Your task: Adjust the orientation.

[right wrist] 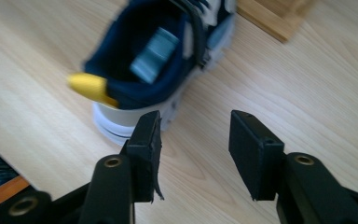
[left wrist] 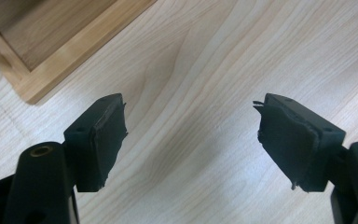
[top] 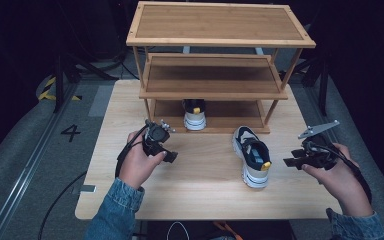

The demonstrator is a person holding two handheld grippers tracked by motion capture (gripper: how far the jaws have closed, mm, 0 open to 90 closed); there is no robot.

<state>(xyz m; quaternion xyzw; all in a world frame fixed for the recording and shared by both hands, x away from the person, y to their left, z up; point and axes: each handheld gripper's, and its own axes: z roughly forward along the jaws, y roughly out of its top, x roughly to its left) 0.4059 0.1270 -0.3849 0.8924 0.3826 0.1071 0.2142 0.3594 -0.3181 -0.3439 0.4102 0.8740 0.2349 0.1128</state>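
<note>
A white and navy sneaker [top: 251,156] stands right of centre on the desk [top: 200,190]; its mate [top: 194,114] sits on the bamboo shoe rack's [top: 220,30] bottom shelf. The left gripper [top: 166,147] and right gripper [top: 292,162], jaws spread, hold nothing.

Open tabletop in front of a wooden shoe rack [top: 215,75], with one loose shoe in the way.

The rack stands at the far side of the table [top: 200,195]. Near its front right corner a sneaker [top: 252,156] sits on the bare wood, blocking that stretch. Ahead of the rack's left half the table is free. Inside the rack, another sneaker [top: 194,115] occupies the middle of the bottom shelf; both shelves above it are bare.
</note>
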